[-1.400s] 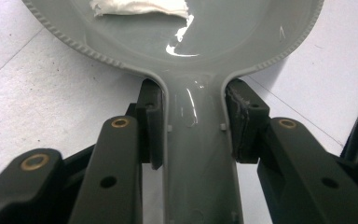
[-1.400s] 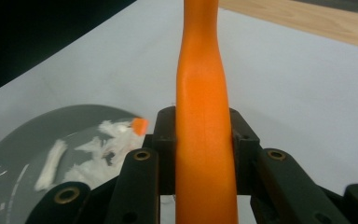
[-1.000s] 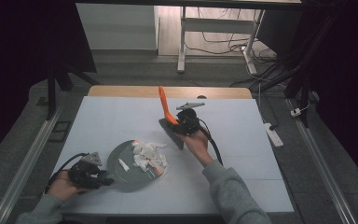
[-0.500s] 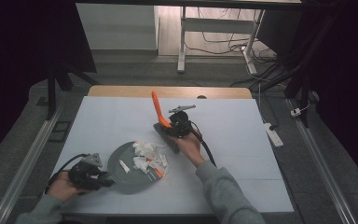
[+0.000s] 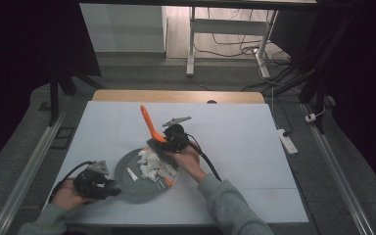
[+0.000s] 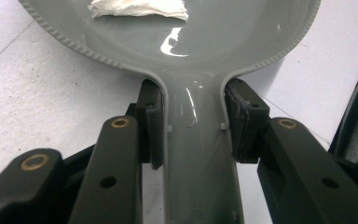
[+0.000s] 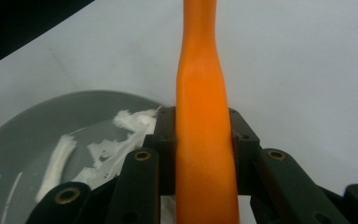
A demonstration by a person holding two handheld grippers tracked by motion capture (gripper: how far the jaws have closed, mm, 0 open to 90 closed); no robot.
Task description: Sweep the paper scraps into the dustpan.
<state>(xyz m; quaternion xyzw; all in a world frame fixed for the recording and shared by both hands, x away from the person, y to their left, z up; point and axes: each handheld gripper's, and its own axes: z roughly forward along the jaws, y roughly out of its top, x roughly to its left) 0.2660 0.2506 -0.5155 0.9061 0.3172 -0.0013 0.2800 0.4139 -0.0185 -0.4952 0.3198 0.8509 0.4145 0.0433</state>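
Right fingers [image 5: 160, 143] clamp orange scraper [image 5: 149, 123], handle tilted up toward far edge | left fingers [image 5: 113, 188] pinch pan [image 5: 127, 188] handle | scraps [image 5: 152, 164] lie beneath blade

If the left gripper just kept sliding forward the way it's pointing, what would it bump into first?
The left gripper is already clamped on the grey pan's handle, so the pan would be pushed along. Straight ahead lies the pan's bowl, where the white paper scraps probably come first, though depth is hard to judge.

round grey plastic pan [image 6: 242, 42]: glossy, beaded rim
orange plastic spatula handle [image 7: 203, 135]: smooth, satin
torn white paper scraps [image 5: 152, 164]: matt, crumpled
white table top [image 5: 254, 142]: matt, finely grained
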